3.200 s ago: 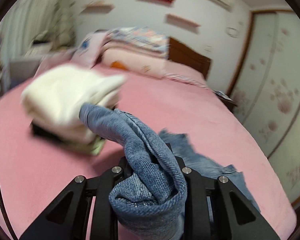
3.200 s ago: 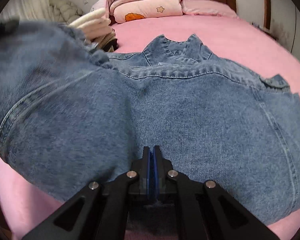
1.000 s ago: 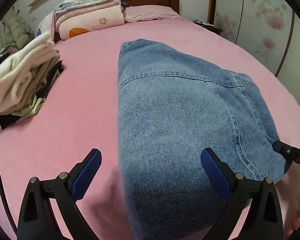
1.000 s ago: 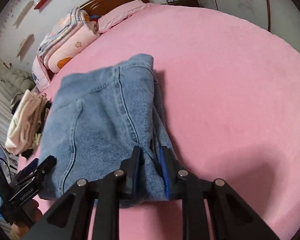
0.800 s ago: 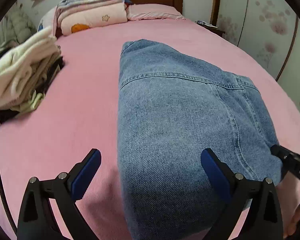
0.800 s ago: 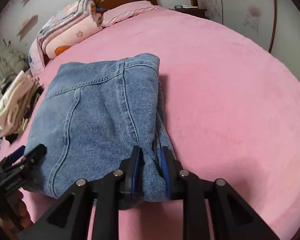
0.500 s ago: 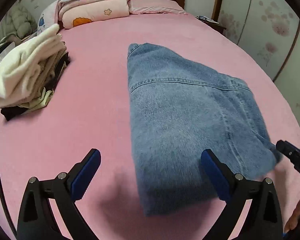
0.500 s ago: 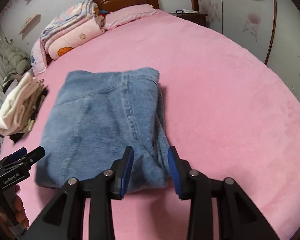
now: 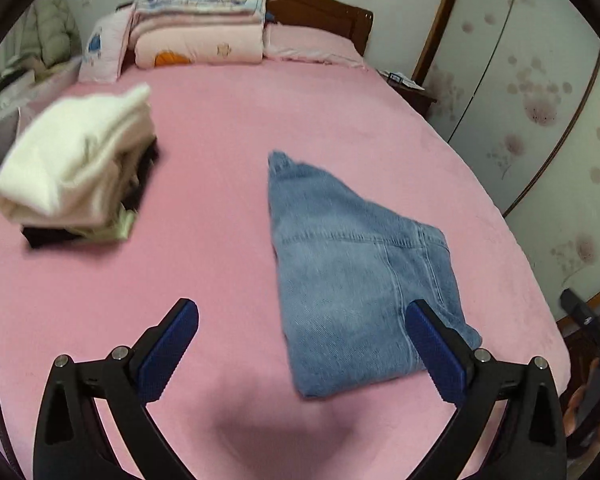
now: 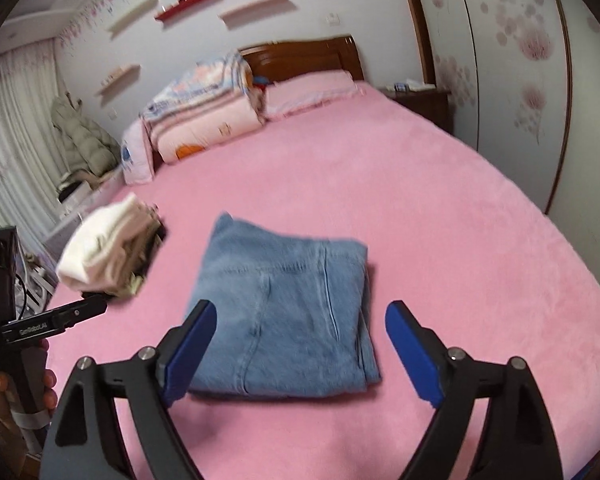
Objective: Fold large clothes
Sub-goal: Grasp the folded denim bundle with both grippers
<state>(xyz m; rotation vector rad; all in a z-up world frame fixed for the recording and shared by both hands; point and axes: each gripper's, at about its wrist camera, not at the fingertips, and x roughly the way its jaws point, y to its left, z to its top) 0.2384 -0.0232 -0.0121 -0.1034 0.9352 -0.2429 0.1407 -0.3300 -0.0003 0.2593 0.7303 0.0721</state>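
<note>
In the left wrist view the left tool (image 9: 302,344) stands spread wide above the pink bed (image 9: 220,264), nothing between its blue pads (image 9: 168,354); just past them lies the folded denim garment (image 9: 352,280), flat on the bedspread, its near corner beside the right-hand pad but not touching it. In the right wrist view the right tool (image 10: 300,348) is likewise spread, its jaws having just been opening, empty above the near edge of the denim (image 10: 288,312); this view shows the layered fold along the garment's right side, which the other view does not. It also shows, at the lower left, a hand (image 10: 4,404) gripping the handle of the other tool; the left wrist view catches only a dark, blurred part of the right tool at its right edge. Further left on the bed sits a pile of folded clothes (image 9: 76,168), cream on top, well apart from the denim. At the head of the bed are stacked quilts (image 10: 204,108), a pink pillow (image 10: 312,88) and a wooden headboard (image 10: 304,54); only the right wrist view shows the wall shelves (image 10: 188,6) and the curtain (image 10: 16,140).
</note>
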